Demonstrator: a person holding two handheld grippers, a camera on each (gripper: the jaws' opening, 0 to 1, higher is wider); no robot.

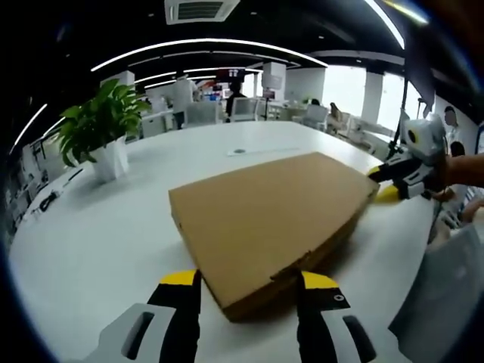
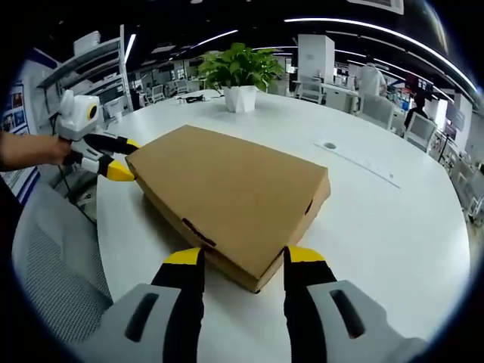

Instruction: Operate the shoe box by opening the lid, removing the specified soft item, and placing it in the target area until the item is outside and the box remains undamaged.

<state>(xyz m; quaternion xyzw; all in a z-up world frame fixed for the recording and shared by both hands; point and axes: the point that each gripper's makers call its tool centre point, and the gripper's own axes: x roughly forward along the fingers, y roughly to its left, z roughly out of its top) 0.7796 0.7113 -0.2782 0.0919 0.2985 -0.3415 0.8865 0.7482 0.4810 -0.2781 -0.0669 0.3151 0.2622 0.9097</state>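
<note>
Left gripper (image 1: 249, 291) and right gripper (image 2: 243, 268), jaws spread, straddle opposite corners of the closed cardboard shoe box (image 1: 268, 215); no legible writing.

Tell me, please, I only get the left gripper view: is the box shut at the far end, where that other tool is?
Observer: Yes. In the right gripper view the cardboard box lies closed, and that corner sits between the right gripper's open jaws.
Operator: Is there anything to grab there?
Observer: The wall beside that corner carries a dark slot or tab.
Operator: How does my own tool look from over there?
Observer: The left gripper has its yellow-tipped jaws open astride the opposite corner, and a hand holds it.
</note>
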